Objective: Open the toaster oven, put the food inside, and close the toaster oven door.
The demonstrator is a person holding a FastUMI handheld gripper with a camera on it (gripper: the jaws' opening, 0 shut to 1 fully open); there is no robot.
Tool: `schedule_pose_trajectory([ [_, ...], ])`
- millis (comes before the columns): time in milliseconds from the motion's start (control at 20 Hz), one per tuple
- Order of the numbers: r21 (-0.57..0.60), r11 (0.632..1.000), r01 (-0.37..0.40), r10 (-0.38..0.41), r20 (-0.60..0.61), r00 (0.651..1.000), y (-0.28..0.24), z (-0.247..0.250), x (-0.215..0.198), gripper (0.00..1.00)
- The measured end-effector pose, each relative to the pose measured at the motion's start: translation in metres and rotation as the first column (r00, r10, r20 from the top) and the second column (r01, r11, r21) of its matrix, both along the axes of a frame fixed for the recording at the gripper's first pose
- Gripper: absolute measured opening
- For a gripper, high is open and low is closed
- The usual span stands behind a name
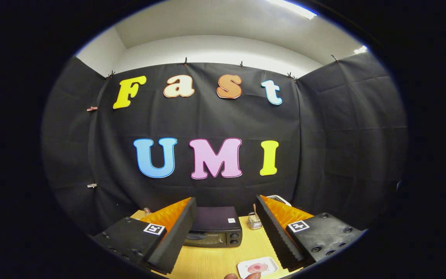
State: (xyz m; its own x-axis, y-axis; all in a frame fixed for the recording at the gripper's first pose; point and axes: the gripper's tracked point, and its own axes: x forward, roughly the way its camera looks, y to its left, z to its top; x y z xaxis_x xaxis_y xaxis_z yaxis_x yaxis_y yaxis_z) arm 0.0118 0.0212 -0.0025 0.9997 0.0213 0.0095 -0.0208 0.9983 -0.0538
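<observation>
Gripper spread wide, empty; oven door closed, stiff, pull at top edge; food probably soft, on plate

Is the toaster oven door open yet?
No. The toaster oven sits on the table with its door shut, beyond the open gripper.
</observation>
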Motion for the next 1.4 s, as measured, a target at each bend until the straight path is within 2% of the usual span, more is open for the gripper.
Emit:
schedule_pose_trajectory([
  [300, 0.009, 1.000, -0.020, 0.020, 0.000, 1.000, 0.009, -0.005, 0.007, 0.99],
  [500, 0.013, 0.998, -0.060, 0.060, -0.018, 0.998, 0.025, -0.022, 0.019, 0.99],
  [750, 0.039, 0.995, -0.089, 0.094, -0.144, 0.985, 0.050, -0.087, 0.048, 0.99],
  [950, 0.050, 0.995, -0.091, 0.100, -0.238, 0.966, 0.068, -0.143, 0.088, 0.99],
  [1400, 0.041, 0.994, -0.105, 0.112, -0.416, 0.902, 0.115, -0.264, 0.168, 0.99],
])
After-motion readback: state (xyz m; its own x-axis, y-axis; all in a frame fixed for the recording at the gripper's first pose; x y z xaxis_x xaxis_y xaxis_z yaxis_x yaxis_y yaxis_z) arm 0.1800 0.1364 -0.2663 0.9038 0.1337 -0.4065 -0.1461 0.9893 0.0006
